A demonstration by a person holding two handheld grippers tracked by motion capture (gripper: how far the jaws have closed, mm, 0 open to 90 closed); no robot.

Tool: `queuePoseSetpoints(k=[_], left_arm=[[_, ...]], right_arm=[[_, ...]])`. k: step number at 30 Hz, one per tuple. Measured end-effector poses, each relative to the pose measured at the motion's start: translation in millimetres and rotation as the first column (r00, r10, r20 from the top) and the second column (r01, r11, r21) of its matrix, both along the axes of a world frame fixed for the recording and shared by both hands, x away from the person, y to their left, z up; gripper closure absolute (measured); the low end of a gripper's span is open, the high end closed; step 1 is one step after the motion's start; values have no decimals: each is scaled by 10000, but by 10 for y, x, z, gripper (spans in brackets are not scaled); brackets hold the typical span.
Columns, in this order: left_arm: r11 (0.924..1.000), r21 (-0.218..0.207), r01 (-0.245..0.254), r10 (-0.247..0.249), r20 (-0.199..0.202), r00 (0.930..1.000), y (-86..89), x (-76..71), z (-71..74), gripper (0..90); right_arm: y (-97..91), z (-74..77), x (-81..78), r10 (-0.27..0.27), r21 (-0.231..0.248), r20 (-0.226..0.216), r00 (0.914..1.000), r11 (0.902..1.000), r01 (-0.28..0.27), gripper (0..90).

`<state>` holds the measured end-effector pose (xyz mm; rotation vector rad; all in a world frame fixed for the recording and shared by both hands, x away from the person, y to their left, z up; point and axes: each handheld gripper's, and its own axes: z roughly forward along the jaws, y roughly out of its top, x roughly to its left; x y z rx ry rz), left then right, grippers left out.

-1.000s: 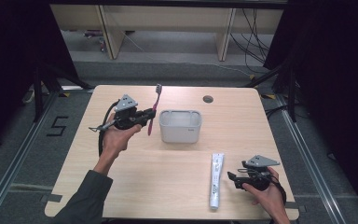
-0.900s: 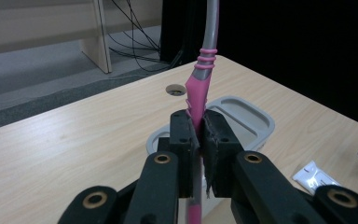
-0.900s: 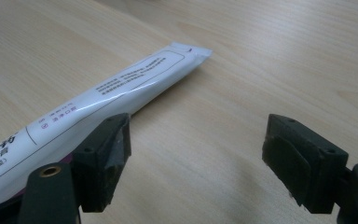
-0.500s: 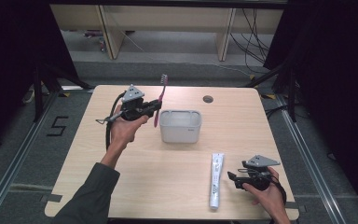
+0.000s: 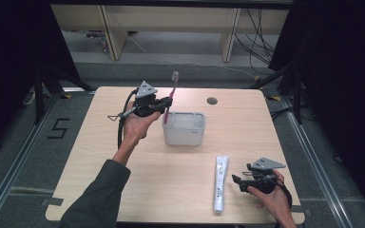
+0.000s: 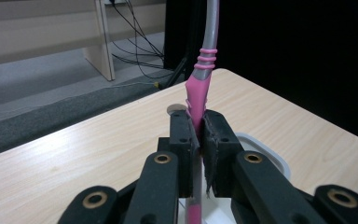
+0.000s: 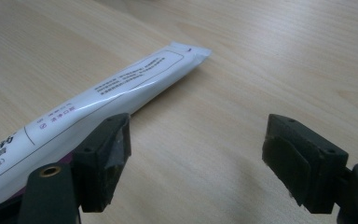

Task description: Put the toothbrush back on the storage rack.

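The wooden counter (image 5: 123, 180) carried little: a white rectangular tub (image 5: 184, 128) near its middle, a small round dark hole (image 5: 212, 100) in the top toward the far edge, and a white toothpaste tube (image 5: 220, 183) lying flat toward the near right. Beyond the far edge stood pale wooden furniture legs (image 5: 110, 35) on a grey floor, with loose black cables (image 5: 259, 33) trailing down at the right.

The left gripper (image 5: 158, 105) was held up just beside the tub's left rim, its jaws clamped tight on a pink toothbrush (image 5: 169, 95). The brush stood nearly upright, its long axis tilted a little to the right, bristle head uppermost and the handle's lower end dropping at the tub's near-left corner; I could not tell whether it touched the tub. In the left gripper view the pink handle (image 6: 196, 100) rose between the closed pads and turned grey higher up.

The right gripper (image 5: 237, 182) rested low near the counter's near right corner, its jaws spread wide and holding nothing. The tube lay just to its left, its long axis running from near edge toward far edge. In the right gripper view the tube (image 7: 112, 98) passed just beside one jaw, its flat crimped end pointing away.
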<state>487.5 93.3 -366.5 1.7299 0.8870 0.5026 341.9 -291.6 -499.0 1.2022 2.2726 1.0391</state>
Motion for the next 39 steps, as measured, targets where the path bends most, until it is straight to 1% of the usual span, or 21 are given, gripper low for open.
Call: queuePoseSetpoints(k=[2,3,4,5,6,7,10,13,15,16,17,18,20,21,24,27,30,33,34,38,39], left_arm=[[10000,47,-83,83,-18,10000,-34,43,-41,826],[9999,47,-106,106,-51,9999,-40,59,-58,826],[9999,47,-106,106,-51,9999,-40,59,-58,825],[9999,72,-121,122,-120,9999,-51,90,-97,825],[9998,67,-177,178,-135,9997,-54,100,-115,825],[9998,67,-177,178,-135,9997,-54,100,-115,825],[9998,14,-206,206,-197,9996,-58,126,-159,825],[9997,136,-206,208,-196,9996,-72,137,-225,825],[9996,86,-253,256,-263,9993,-62,145,-259,825],[9996,75,-282,284,-292,9992,-57,147,-272,825],[9996,75,-282,284,-292,9992,-57,147,-272,824],[9992,-100,-375,372,-335,9987,-45,151,-312,824],[9989,-143,-436,431,-324,9985,-40,151,-329,824],[9988,-136,-472,467,-371,9982,-28,155,-368,824],[9986,-125,-508,502,-456,9977,-8,158,-421,824],[9985,-147,-524,516,-480,9975,0,155,-447,824],[9990,0,-443,443,-519,9977,-1,148,-476,823],[9990,28,-437,438,-555,9975,-16,130,-489,822],[9990,85,-428,433,-589,9973,-21,122,-495,822],[9989,210,-415,429,-683,9967,-31,110,-524,822],[9989,204,-433,447,-724,9964,-32,108,-528,822]], right_arm=[[0,-4,2,3,73,19,10000,10000,-3,240],[11,-6,-7,-89,224,-140,9999,9997,92,240],[10,-7,-5,-81,203,-140,9999,9998,84,240],[3,-10,4,-8,162,-94,10000,9999,9,240],[8,-10,-1,-6,289,-290,9996,9996,14,240],[8,-9,-2,-32,173,-120,9999,9998,34,240],[15,-8,-8,-67,276,-318,9995,9996,76,240],[9,-11,-3,-39,205,-198,9998,9998,43,240],[16,-9,-9,-55,285,-333,9994,9996,64,240],[11,-10,-6,-35,215,-211,9998,9998,39,240],[11,-10,-6,-35,215,-211,9998,9998,39,240],[-2,-9,4,51,11,-8,10000,10000,-51,240],[-1,-8,3,43,11,-9,10000,10000,-43,240],[-2,-9,4,46,9,-22,10000,10000,-46,240],[-1,-9,4,51,4,-12,10000,10000,-51,240],[-3,-10,4,57,-4,-15,10000,10000,-57,240],[-6,-7,4,78,-47,-78,9999,10000,-78,240],[-5,-8,4,81,-62,-61,9999,9999,-82,240],[10,-10,-8,-9,126,-252,9997,9999,12,240],[10,-10,-8,-20,97,-250,9997,10000,22,240],[-3,-10,5,116,-49,-64,9999,9999,-116,240]])
